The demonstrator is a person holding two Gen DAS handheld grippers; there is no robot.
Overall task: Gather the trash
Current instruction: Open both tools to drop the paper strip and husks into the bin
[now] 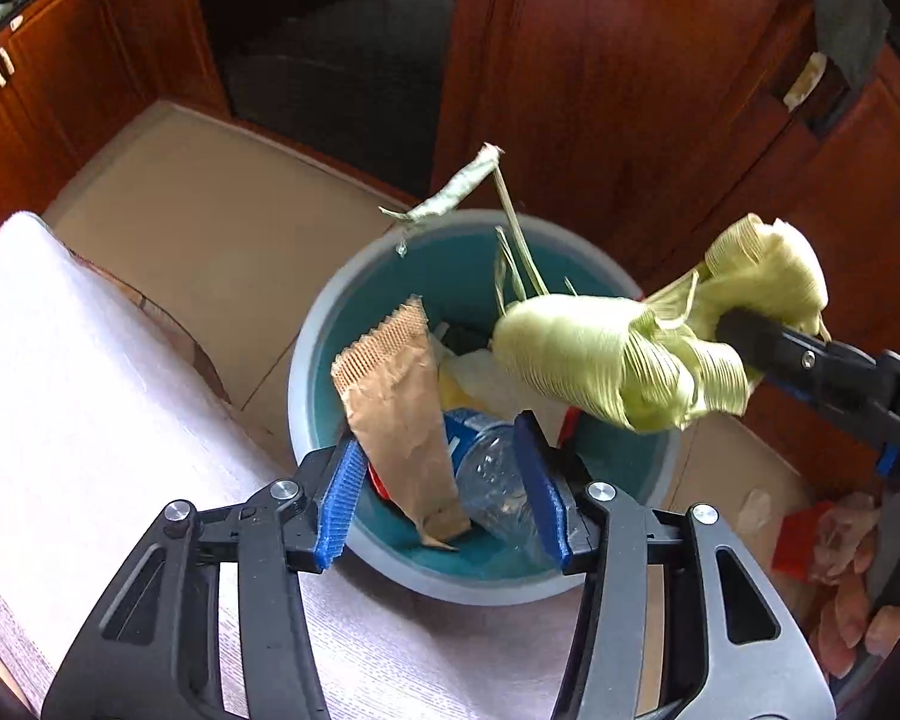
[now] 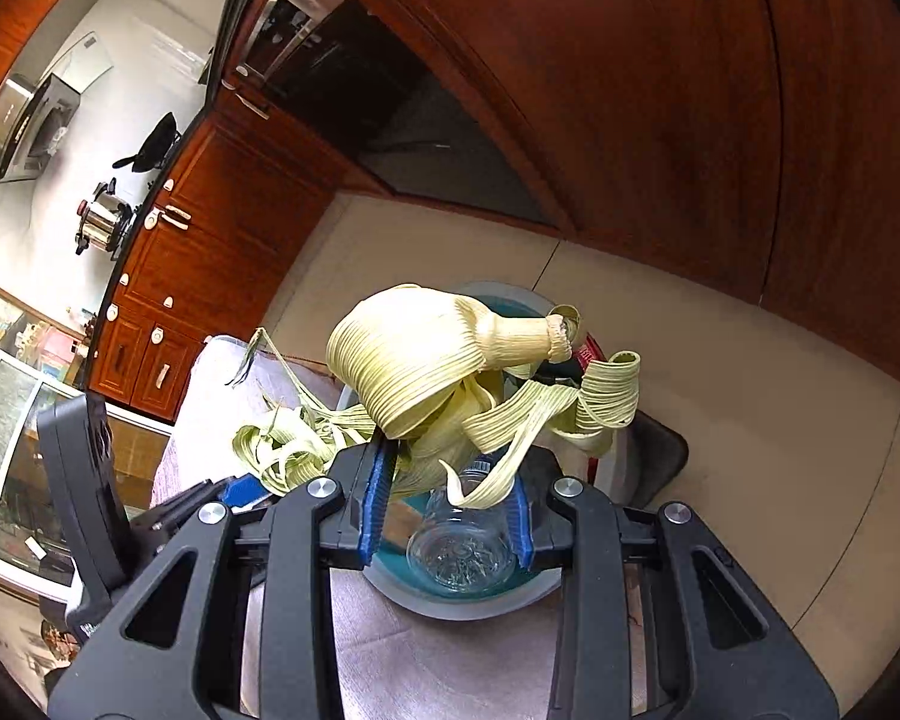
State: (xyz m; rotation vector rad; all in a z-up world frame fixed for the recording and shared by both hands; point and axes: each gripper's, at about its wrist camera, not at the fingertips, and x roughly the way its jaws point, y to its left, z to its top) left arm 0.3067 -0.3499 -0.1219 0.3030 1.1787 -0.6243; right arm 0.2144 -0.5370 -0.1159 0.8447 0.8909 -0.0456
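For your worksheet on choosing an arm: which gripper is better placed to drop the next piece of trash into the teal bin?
Right. The right gripper holds the corn husks over the teal bin, while the left gripper is open and empty.

Both wrist views look down, close, on the bin (image 1: 354, 324).

The trash bin (image 1: 330, 324) stands on the floor (image 1: 222, 210) just beside the table (image 1: 90, 390), cabinets (image 1: 600, 90) behind it. In the bin, a paper bag (image 1: 399, 414) leans left of a plastic bottle (image 1: 498, 480). The left claw (image 1: 444, 498) hangs above both. The right claw (image 2: 447, 516) carries corn husks (image 1: 630, 348) over the bin's right side.
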